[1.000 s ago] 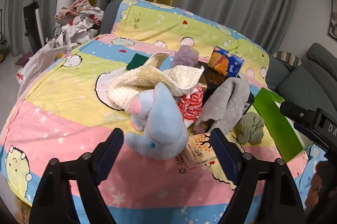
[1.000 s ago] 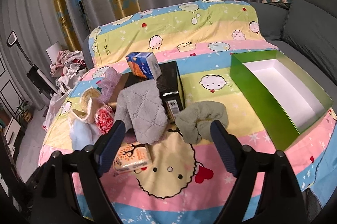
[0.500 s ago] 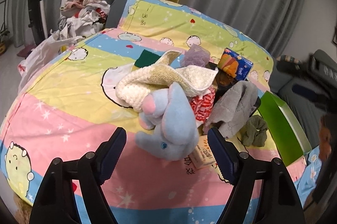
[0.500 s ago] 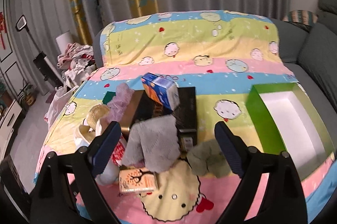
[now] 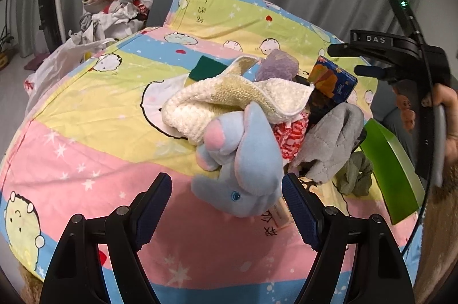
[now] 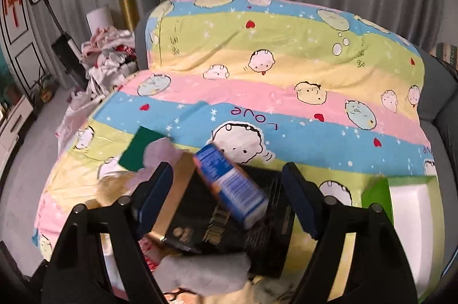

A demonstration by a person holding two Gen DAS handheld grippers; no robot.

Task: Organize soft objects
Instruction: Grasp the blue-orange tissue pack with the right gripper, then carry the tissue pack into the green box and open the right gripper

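Observation:
A blue plush elephant (image 5: 246,169) lies at the near edge of a pile on the cartoon bedsheet (image 5: 86,138). Behind it are a cream towel (image 5: 229,100), a purple fluffy piece (image 5: 277,66), a grey cloth (image 5: 335,140) and an olive cloth (image 5: 355,178). My left gripper (image 5: 226,183) is open just in front of the elephant, its pads not pressing it. My right gripper (image 6: 227,172) hovers over the pile's far side with a blue-and-orange carton (image 6: 229,183) below, between its closing jaws and untouched. A hand (image 5: 446,118) holds that right gripper (image 5: 343,59).
A green box (image 6: 409,206) with a white inside stands open at the right. Black boxes (image 6: 257,221) and a green sponge (image 6: 143,149) lie in the pile. A red-and-white pack (image 5: 289,138) sits under the towel. Laundry (image 5: 114,9) is heaped beyond the bed's left edge.
My right gripper has travelled from the near side of the pile to above its far side, over the blue carton. The left gripper has hardly moved.

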